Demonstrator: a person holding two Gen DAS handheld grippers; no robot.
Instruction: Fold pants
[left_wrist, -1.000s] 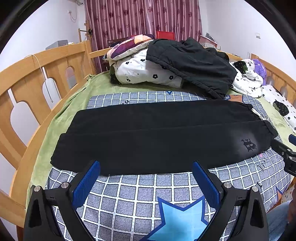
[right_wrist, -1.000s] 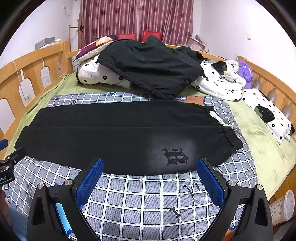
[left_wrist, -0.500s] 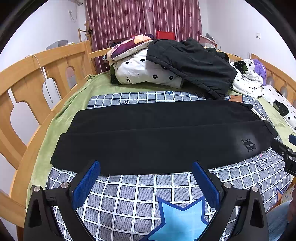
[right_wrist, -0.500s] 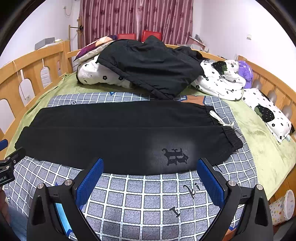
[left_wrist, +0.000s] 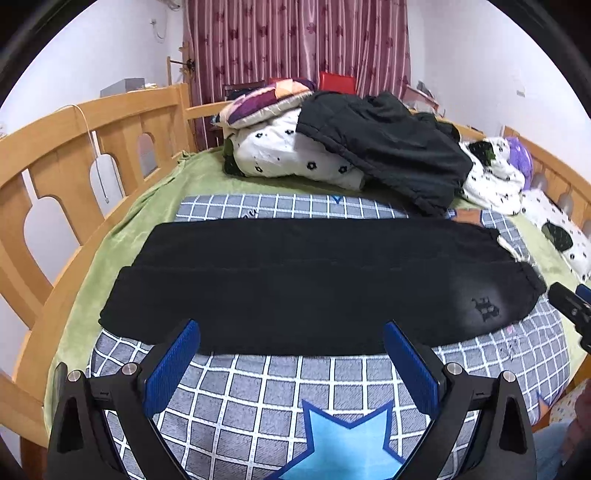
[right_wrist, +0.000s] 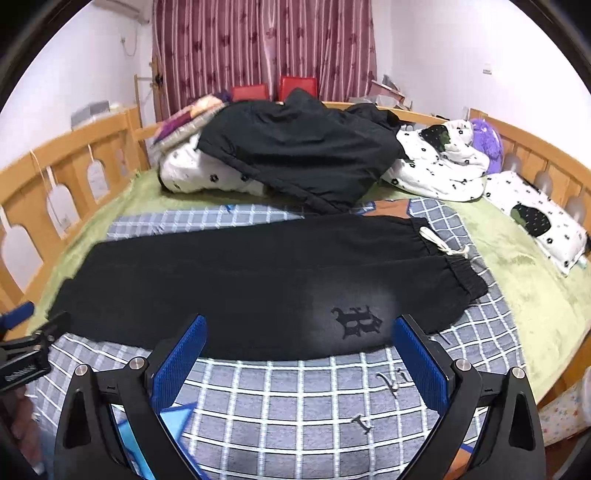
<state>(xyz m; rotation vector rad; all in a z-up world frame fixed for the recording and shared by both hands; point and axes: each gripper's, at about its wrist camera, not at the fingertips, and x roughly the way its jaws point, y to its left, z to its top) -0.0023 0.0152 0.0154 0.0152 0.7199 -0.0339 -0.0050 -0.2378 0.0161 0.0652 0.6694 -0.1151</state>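
I see the black pants (left_wrist: 317, 284) lying flat, legs stacked lengthwise, across the checked blanket (left_wrist: 295, 384) on the bed, with my left gripper (left_wrist: 291, 334) and right gripper (right_wrist: 299, 328) both spread wide, holding nothing, at the near edge.

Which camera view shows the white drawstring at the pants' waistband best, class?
The right wrist view. There the white drawstring lies in plain sight on the checked blanket, beside the gathered waistband of the black pants. The left wrist view shows only a small blurred white sliver at the waistband, near the picture's edge.
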